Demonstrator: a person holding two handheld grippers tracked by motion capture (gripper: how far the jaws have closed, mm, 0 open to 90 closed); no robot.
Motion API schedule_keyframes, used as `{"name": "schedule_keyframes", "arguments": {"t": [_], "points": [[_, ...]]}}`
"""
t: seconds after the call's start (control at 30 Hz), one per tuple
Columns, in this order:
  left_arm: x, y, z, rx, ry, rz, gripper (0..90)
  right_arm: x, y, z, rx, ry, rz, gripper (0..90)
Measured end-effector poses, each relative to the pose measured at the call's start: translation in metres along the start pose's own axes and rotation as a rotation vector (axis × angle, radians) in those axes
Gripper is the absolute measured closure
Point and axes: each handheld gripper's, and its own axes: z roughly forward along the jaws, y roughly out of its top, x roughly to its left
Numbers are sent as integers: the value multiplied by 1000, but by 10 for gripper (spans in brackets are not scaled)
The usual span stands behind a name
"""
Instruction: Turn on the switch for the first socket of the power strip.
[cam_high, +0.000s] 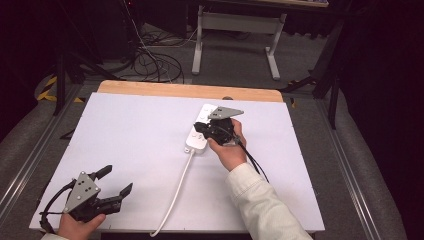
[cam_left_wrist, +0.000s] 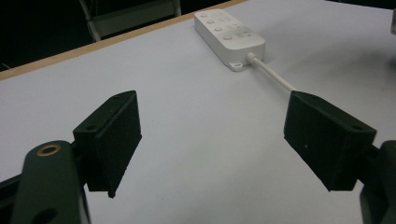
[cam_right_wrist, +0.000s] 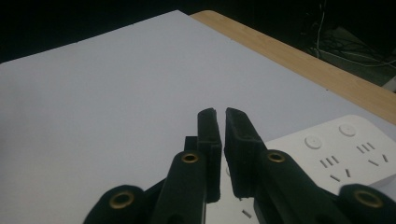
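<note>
A white power strip (cam_high: 196, 142) lies right of centre on the white table top (cam_high: 135, 135), and its white cord (cam_high: 175, 195) runs to the front edge. My right gripper (cam_high: 200, 129) hovers just above the strip's near part, pointing left. In the right gripper view its jaws (cam_right_wrist: 219, 112) stand a narrow slit apart with nothing between them, over the strip's sockets (cam_right_wrist: 336, 154). My left gripper (cam_high: 118, 179) rests at the front left corner, wide open and empty. In the left gripper view the strip (cam_left_wrist: 229, 35) and its cord (cam_left_wrist: 275, 77) lie beyond the spread jaws (cam_left_wrist: 212, 100).
A wooden strip (cam_high: 190, 90) edges the table's far side. Beyond it, tangled cables (cam_high: 155, 65) lie on the floor near the white legs of another table (cam_high: 235, 30). Metal rails (cam_high: 27, 160) run along both sides.
</note>
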Motion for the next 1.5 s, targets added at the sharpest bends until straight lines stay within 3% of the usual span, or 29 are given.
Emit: {"name": "schedule_keyframes", "arguments": {"t": [0.33, 0.73, 0.87, 1.13, 1.5], "points": [[1, 0, -1, -1, 3, 6, 198, 7, 8, -25, -46, 18, -5, 475], [2, 1, -2, 0, 2, -11, 190, 18, 7, -72, -77, 32, 1, 321], [2, 2, -3, -3, 4, -6, 188, 23, 0, -87, -33, 44, -26, 217], [1, 2, -5, -4, -1, -15, 185, 27, -20, -112, -51, 47, -13, 185], [-3, 1, -10, -10, -2, -15, 183, 33, -56, -142, -35, 66, 10, 146]]}}
